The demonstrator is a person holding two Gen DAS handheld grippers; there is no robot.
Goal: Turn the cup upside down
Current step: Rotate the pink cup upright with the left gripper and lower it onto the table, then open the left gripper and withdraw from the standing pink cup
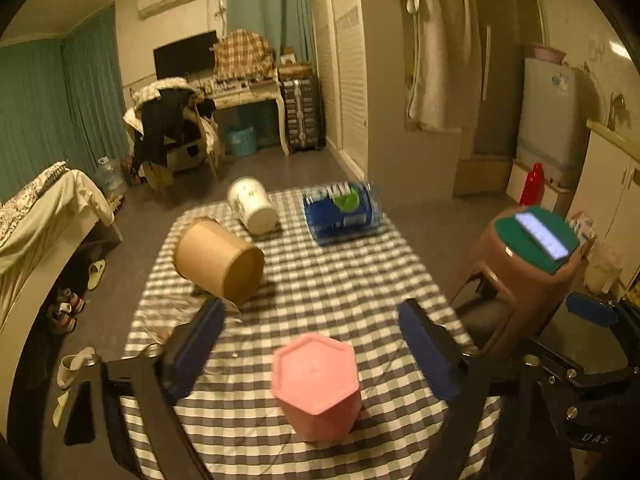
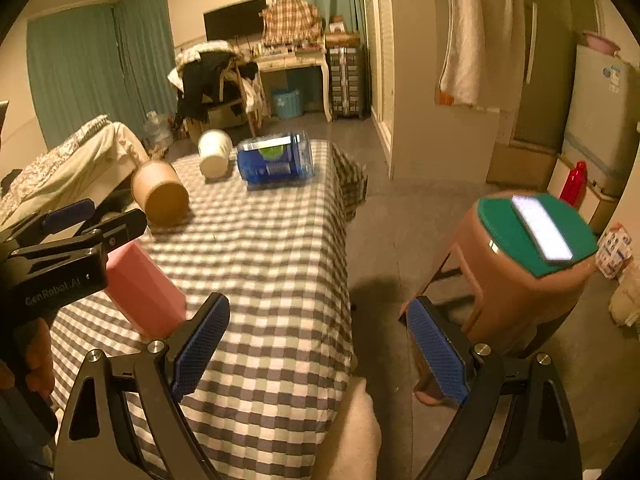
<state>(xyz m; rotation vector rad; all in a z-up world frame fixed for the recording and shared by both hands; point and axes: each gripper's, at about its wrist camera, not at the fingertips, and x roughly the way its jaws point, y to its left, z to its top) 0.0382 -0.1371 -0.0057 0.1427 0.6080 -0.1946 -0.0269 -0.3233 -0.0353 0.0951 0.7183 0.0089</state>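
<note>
A pink hexagonal cup (image 1: 316, 386) stands upside down, base up, on the checkered tablecloth (image 1: 332, 280), near the front edge. My left gripper (image 1: 312, 312) is open, its blue pads on either side of the cup and a little above it, not touching. In the right wrist view the pink cup (image 2: 144, 292) stands at the left under the left gripper (image 2: 92, 220). My right gripper (image 2: 316, 320) is open and empty, over the table's right edge.
A brown paper cup (image 1: 220, 260) and a white cup (image 1: 252, 204) lie on their sides at the back left. A blue plastic-wrapped pack (image 1: 344, 212) lies at the back. A brown stool (image 2: 520, 264) with a green pad and a lit phone (image 2: 542, 228) stands right of the table.
</note>
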